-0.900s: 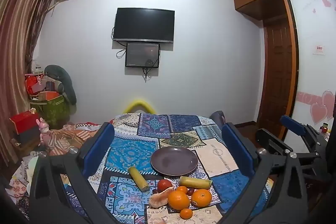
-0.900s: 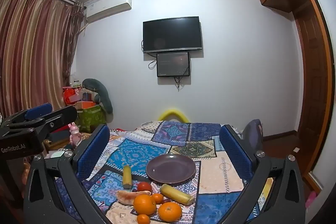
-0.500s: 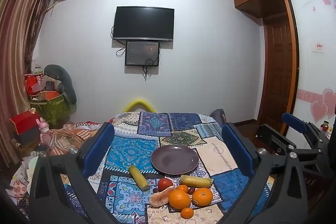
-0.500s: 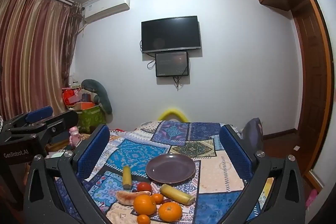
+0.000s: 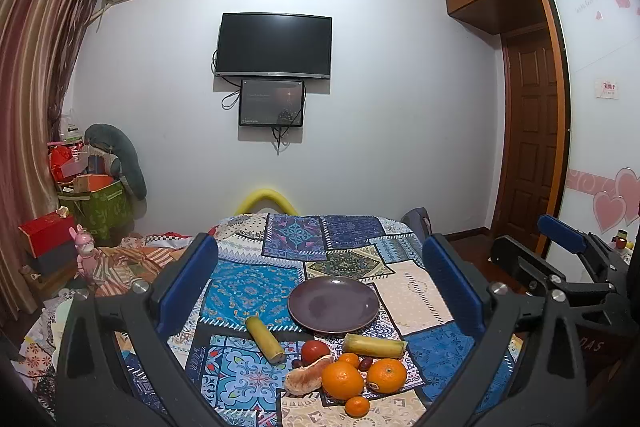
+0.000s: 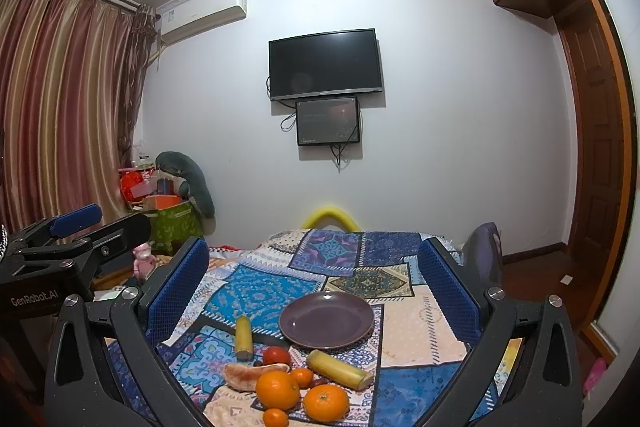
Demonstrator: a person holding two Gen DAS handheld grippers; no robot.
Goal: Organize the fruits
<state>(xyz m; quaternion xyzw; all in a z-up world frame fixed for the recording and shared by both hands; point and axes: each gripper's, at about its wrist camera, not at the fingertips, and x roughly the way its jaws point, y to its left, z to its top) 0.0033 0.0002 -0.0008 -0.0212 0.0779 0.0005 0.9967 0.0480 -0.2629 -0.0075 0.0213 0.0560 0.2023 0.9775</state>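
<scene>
Fruits, heaped on the patchwork cloth [image 5: 256,291] just in front of the purple plate [image 5: 333,303], none on it yet. Two large oranges [image 5: 343,379] side by side at the near edge of the heap, touching or nearly so; a small mandarin [image 5: 357,406] nearer than them, another small one [image 5: 349,359] behind. Red tomato [image 5: 315,351] close to the plate's near rim, dark dates or grapes beside it, too small to tell which. Peeled pomelo-like segment [image 5: 308,379] left of the oranges. Two yellow-green cane-like sticks: one [image 5: 265,339] left of the plate, one [image 5: 374,345] along its near rim.

Likely handling: oranges firm, round, prone to roll, best pinched across the middle. Tomato and peeled segment soft, easily bruised, needing a light squeeze. Sticks stiff, best taken mid-length, across the axis. Small dark fruits fiddly for wide pads.

Left gripper [image 5: 320,287] spread wide, nothing between its blue pads, held above and short of the heap. Right gripper [image 6: 314,291] likewise agape and empty, off to the plate's right side.

Legible: "GenRobot.AI" on the left gripper's body in the right wrist view. Small sticker on one orange, wall note and air-conditioner label unreadable.
</scene>
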